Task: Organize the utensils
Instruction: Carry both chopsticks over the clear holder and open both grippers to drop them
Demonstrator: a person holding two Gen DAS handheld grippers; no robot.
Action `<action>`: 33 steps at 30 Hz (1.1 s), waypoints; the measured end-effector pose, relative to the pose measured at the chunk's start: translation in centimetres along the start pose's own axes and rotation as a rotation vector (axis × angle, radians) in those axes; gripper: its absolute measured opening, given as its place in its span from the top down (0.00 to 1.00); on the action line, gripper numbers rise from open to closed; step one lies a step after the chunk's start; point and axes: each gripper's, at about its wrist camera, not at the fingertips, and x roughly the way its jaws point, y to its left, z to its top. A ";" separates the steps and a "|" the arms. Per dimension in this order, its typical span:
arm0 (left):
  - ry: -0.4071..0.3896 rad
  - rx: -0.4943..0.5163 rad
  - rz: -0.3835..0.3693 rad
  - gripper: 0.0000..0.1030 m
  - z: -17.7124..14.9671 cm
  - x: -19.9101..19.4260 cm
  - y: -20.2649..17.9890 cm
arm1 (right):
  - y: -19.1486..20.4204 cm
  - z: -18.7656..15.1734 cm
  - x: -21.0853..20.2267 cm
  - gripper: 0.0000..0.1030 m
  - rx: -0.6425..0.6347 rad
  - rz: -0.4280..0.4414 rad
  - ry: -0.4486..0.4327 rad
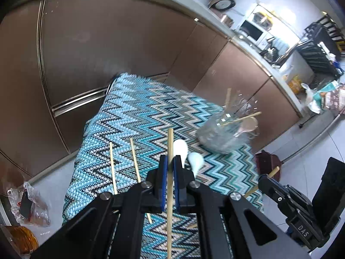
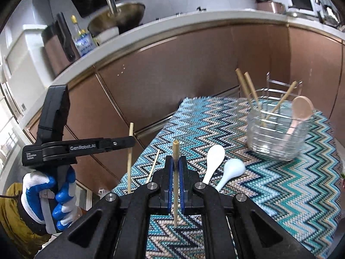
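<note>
Both grippers point downward at a slant over a table covered in a knitted zigzag cloth (image 2: 280, 183) of teal, blue, black and cream. The left gripper (image 1: 170, 161) has its blue-padded jaws clamped on a thin, round wooden chopstick (image 1: 170, 142) that runs lengthwise between them. In the right wrist view a white-and-blue gloved hand (image 2: 49, 192) grips its black handle. The right gripper (image 2: 175, 164) likewise pinches a second chopstick (image 2: 175, 151), blunt end forward. Two glossy white spoons (image 2: 213, 161) lie side by side on the cloth just beyond the fingers. Further off stands a ribbed clear holder (image 2: 276, 133) with three chopsticks and a pale pink spoon (image 2: 301, 110) leaning in it. Two more loose chopsticks (image 1: 134, 159) lie on the cloth at left
</note>
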 end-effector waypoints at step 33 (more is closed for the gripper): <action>-0.500 0.200 -0.170 0.95 11.8 1.0 -18.4 | -8.0 11.6 -11.4 0.95 -0.067 -0.293 -0.439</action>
